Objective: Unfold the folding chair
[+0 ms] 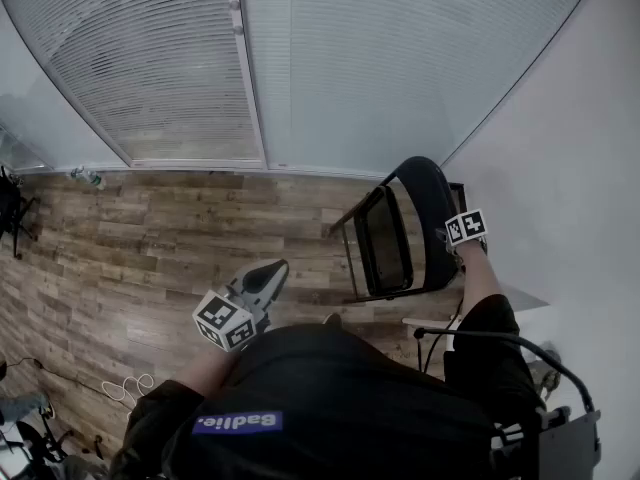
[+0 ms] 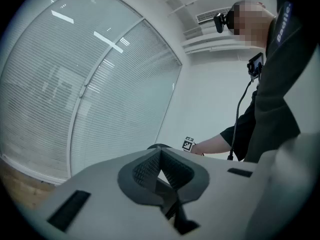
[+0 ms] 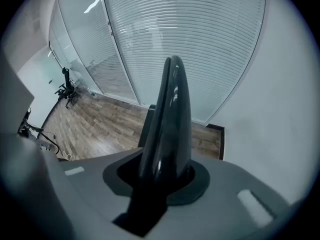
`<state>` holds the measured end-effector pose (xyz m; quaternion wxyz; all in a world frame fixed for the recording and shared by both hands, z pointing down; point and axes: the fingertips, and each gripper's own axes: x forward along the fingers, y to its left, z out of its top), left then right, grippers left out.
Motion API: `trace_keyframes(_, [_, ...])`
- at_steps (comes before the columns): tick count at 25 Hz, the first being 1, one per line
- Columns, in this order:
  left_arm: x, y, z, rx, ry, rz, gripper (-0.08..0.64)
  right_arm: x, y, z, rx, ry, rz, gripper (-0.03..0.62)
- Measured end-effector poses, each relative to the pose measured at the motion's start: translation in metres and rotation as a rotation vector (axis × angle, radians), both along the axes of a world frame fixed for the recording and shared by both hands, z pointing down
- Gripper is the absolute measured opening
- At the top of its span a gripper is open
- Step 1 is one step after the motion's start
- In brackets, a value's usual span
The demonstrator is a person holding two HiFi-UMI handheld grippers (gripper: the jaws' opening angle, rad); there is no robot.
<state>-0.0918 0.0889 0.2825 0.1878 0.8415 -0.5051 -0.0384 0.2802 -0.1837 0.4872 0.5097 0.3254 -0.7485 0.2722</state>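
Observation:
A black folding chair (image 1: 400, 230) stands on the wooden floor by the white wall, its seat (image 1: 382, 238) tipped up close to the frame. My right gripper (image 1: 452, 230), seen by its marker cube (image 1: 466, 226), is shut on the top of the chair's backrest (image 1: 428, 190). In the right gripper view the glossy black backrest (image 3: 169, 114) rises from between the jaws of this gripper (image 3: 164, 171). My left gripper (image 1: 272, 268) hangs in the air left of the chair, shut with nothing in it; its pads (image 2: 150, 168) meet in the left gripper view.
A glass wall with blinds (image 1: 300, 58) runs across the back, and the white wall (image 1: 570, 168) closes the right side. Cables (image 1: 125, 390) lie on the floor at lower left. A black stand (image 1: 12, 213) is at the far left, a bottle (image 1: 88, 176) near it.

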Motion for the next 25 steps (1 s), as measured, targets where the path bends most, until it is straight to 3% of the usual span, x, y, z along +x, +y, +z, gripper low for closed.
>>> trace_keyframes(13, [0.014,-0.014,0.011,-0.022,0.002,0.038,0.005,-0.010,-0.004,-0.003,0.001,-0.014,-0.018,0.100])
trace_keyframes(25, [0.052,-0.050,0.055,-0.133,0.056,0.089,0.005,-0.014,-0.006,-0.006,0.005,-0.017,-0.041,0.098])
